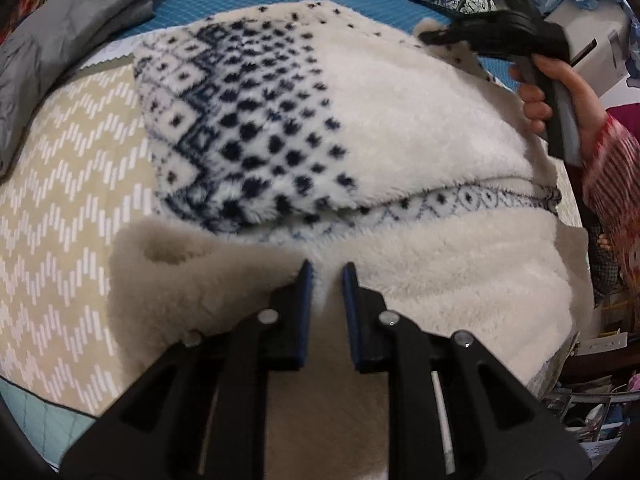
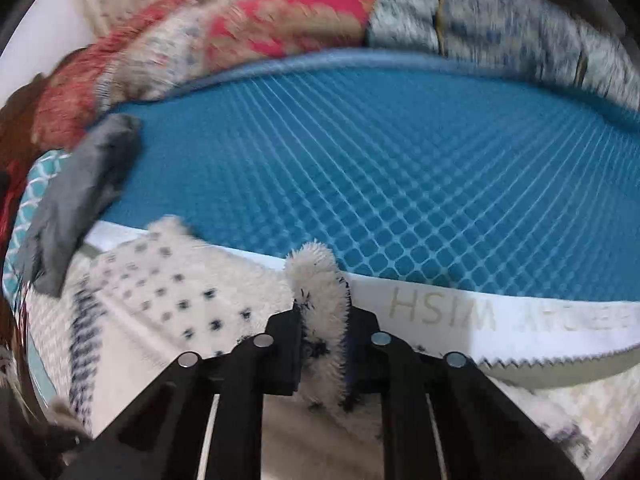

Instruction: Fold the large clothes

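A thick cream fleece garment (image 1: 400, 120) with a navy diamond and dot pattern lies partly folded on the bed. My left gripper (image 1: 327, 268) sits low over its plain cream near part, jaws a little apart with fleece between them; a grip cannot be confirmed. My right gripper (image 2: 322, 304) is shut on a fold of the fleece's edge (image 2: 316, 280). It also shows in the left wrist view (image 1: 440, 36), held at the garment's far right corner, lifted slightly.
A beige zigzag sheet (image 1: 60, 220) covers the bed on the left. A blue quilted mat (image 2: 380, 168) lies beyond the garment. A grey garment (image 1: 72, 32) lies at the far left. Piled patterned bedding (image 2: 280, 20) lines the back. Clutter stands at the right.
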